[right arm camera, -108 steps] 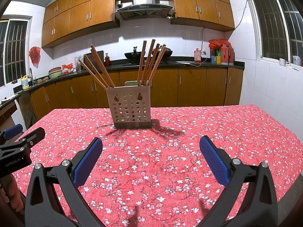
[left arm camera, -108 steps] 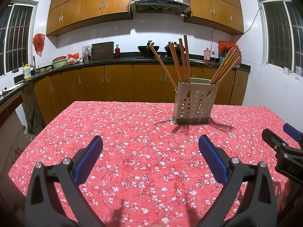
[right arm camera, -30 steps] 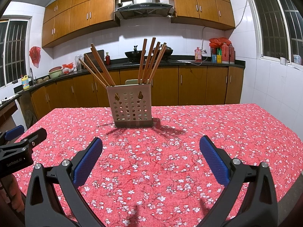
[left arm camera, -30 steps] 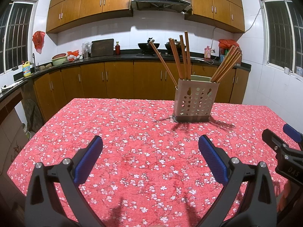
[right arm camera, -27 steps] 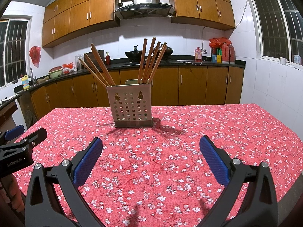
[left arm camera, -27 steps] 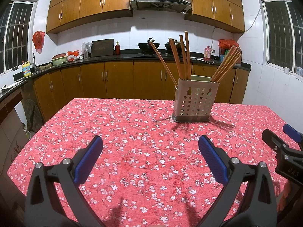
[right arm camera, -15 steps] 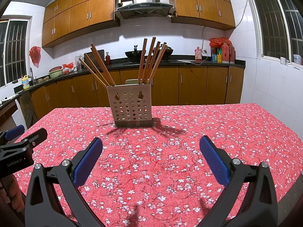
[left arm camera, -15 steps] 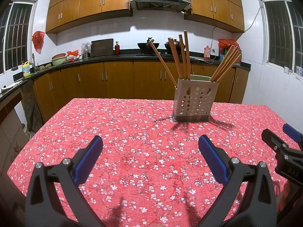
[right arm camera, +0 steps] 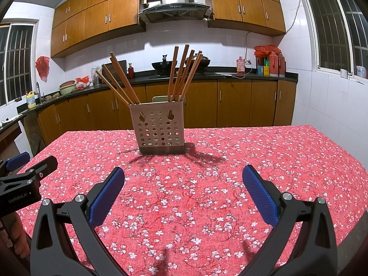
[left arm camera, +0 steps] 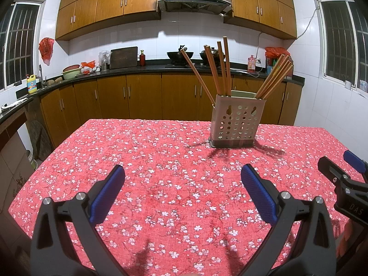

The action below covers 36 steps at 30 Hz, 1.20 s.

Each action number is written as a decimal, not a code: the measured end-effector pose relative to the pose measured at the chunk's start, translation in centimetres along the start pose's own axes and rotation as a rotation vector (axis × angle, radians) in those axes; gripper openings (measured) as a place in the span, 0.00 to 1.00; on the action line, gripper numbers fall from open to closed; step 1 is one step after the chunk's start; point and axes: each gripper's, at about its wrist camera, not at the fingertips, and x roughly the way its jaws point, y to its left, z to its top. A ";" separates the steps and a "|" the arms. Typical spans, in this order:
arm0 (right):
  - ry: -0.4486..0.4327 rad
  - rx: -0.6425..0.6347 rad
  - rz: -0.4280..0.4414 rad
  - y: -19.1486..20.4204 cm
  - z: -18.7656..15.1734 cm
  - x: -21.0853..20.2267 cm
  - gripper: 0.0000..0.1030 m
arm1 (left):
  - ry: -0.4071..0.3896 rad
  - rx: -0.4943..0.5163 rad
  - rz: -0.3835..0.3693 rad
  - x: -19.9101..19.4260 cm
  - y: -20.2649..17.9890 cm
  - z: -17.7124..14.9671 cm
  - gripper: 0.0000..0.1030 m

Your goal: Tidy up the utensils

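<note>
A perforated beige utensil holder (left arm camera: 237, 122) (right arm camera: 159, 127) stands upright on the red flowered tablecloth (left arm camera: 161, 161) (right arm camera: 230, 156), well beyond both grippers. Several wooden chopsticks (left arm camera: 220, 69) (right arm camera: 181, 71) lean out of it in two bunches, left and right. My left gripper (left arm camera: 182, 179) hovers low over the cloth, open and empty, with the holder ahead to its right. My right gripper (right arm camera: 182, 179) is also open and empty, the holder ahead slightly to its left. Each gripper shows at the edge of the other's view.
Wooden cabinets (left arm camera: 142, 99) and a dark counter (right arm camera: 230, 74) with pots, bottles and bags run along the far wall. The table's far edge lies just behind the holder. A hand (right arm camera: 19, 239) holds the left tool at the near left.
Almost nothing differs: both views have shifted very slightly, and the holder and chopsticks stand as before. Both grippers stay open.
</note>
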 end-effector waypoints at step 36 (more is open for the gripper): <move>0.001 0.000 0.000 -0.1 0.0 0.0 0.98 | 0.005 -0.007 0.006 0.2 0.5 -0.4 0.96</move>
